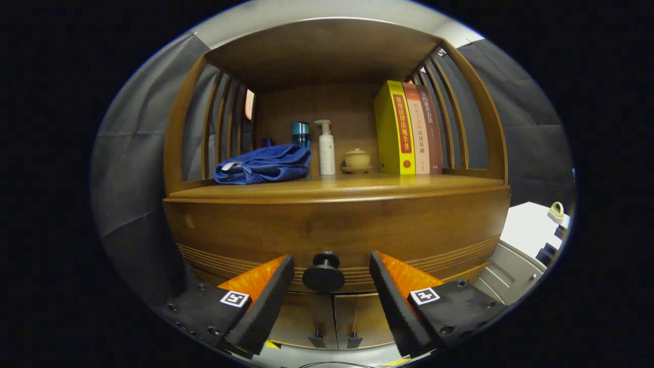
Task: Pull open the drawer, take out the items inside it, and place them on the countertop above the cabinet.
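The gripper (331, 286) is spread wide and holds nothing, its two fingers flanking the round dark knob (324, 273) of the closed drawer (337, 232), apart from it on either side. The step in hand looks like lining up on that knob; next the fingers need to close on it and draw straight back. On the countertop (337, 186) above sit a folded blue towel (263, 164), a pump bottle (326, 148) and upright books (409, 128) to the right.

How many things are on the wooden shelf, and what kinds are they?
Books: 3
Bottles: 2, a teal one and a white pump bottle
Blue towel: 1
Lidded cup: 1
Total: 7
The hand-held gripper is open around the drawer knob.
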`<state>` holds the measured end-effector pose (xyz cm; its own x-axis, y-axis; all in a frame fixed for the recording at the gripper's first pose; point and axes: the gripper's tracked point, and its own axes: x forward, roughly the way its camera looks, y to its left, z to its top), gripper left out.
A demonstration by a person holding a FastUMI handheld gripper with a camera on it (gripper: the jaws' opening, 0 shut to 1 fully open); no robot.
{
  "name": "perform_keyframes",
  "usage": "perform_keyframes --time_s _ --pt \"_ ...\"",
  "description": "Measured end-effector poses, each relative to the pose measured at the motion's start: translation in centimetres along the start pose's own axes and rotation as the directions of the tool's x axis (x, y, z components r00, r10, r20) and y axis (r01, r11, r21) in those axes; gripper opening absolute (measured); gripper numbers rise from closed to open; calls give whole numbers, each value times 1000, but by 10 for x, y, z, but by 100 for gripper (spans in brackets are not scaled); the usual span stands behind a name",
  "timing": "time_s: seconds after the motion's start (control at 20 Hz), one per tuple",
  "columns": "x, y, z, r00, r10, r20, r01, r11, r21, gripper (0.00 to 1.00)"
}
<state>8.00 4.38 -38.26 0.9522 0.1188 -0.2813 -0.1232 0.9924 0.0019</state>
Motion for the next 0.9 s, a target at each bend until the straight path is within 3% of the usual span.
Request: perform_keyframes --time_s 0.25,0.4,0.7,0.9 --pt "5 10 -8 999 41 0 -41 999 36 74" --pt "5 9 -10 1000 14 -7 -14 1000 10 56" --pt "3 8 -13 999 -34 -13 33 998 -48 39" --pt "-23 9 -16 999 -48 -15 47 998 -52 36"
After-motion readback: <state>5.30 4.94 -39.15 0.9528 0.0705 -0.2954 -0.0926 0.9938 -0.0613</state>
